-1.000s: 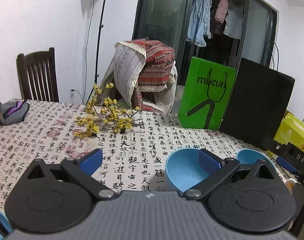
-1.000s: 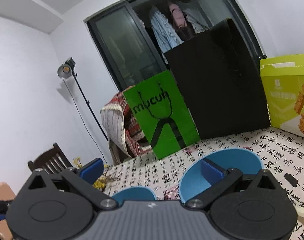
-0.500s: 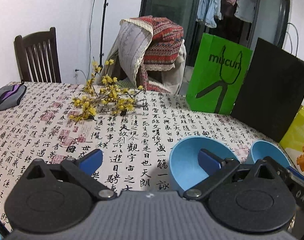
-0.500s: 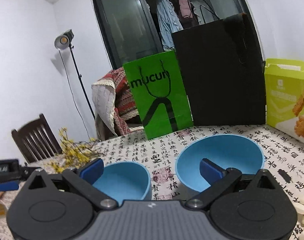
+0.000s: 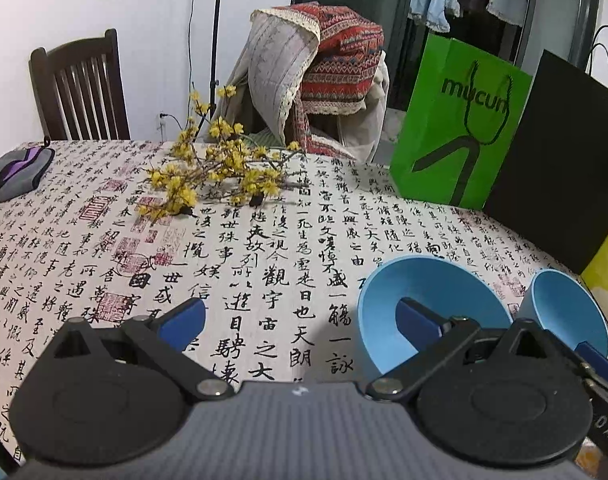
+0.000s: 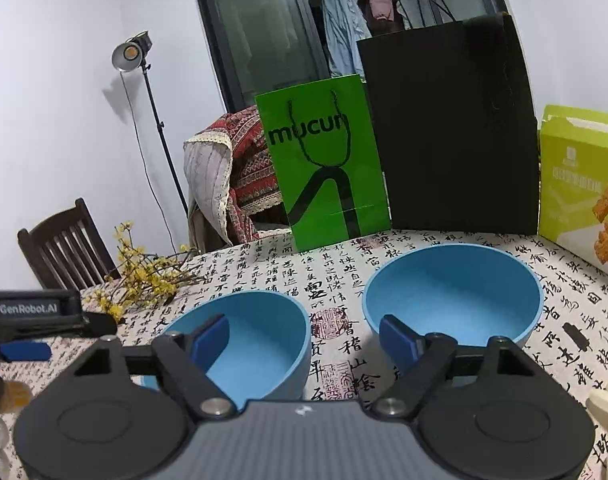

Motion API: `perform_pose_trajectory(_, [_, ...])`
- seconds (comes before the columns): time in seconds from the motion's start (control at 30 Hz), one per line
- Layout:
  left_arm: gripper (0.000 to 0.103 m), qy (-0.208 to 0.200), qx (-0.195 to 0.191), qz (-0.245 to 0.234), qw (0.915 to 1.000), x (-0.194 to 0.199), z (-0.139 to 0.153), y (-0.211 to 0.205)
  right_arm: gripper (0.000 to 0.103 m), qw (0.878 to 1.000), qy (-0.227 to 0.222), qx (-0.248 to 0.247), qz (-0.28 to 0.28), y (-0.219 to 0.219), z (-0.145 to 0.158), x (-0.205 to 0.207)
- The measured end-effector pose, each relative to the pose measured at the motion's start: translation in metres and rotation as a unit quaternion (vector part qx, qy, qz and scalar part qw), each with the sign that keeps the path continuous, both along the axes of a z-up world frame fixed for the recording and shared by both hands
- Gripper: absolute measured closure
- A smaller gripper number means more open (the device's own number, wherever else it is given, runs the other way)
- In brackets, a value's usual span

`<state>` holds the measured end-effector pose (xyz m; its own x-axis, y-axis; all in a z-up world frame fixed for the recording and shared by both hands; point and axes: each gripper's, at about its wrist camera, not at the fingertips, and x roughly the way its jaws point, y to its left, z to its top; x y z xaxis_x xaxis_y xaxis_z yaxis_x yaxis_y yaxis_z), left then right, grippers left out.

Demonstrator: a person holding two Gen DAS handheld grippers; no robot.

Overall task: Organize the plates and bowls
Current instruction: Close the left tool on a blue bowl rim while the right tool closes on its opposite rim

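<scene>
Blocking the near rims of two smooth round blue bowls, the right gripper (image 6: 306, 338) has just been narrowing, jaws spread around the left bowl (image 6: 260, 340) wall, right bowl (image 6: 452, 292) beside. Left gripper (image 5: 300, 320) gapes, empty.

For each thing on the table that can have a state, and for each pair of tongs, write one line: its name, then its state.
Left bowl: upright, empty, wall between the right tongs' pads.
Right bowl: upright, empty, untouched.
Right tongs: just closing, not yet pressing.
Left tongs: open, holding nothing.
Green bag: standing upright.
Black bag: standing upright.
</scene>
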<state>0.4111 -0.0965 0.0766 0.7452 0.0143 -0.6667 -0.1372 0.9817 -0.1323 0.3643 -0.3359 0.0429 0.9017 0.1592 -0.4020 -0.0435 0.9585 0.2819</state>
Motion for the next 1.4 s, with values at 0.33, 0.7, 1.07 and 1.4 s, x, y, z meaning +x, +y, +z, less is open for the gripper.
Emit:
perform_pose_trajectory(0.33, [0.0,0.004,-0.017,-0.002,0.9999,0.01,0.005,0.01,0.029,1.0,0.01,0.009,-0.004,0.002,0.011,0.004])
perform_pose_trajectory(0.7, [0.007,0.028,-0.005,-0.027,0.9992,0.035,-0.021,-0.004,0.048,0.995,0.088,-0.031,-0.036,0.024,-0.007,0.03])
perform_pose_trajectory(1.07, [0.05,0.05,0.0,-0.051,0.9974,0.046,-0.048,-0.024,0.065,0.99,0.118,-0.057,-0.042,0.039,-0.019,0.05])
perform_pose_trajectory(1.4, [0.087,0.045,-0.015,-0.07,0.9964,0.05,-0.054,-0.025,0.087,0.989,0.132,-0.047,-0.04,0.044,-0.026,0.057])
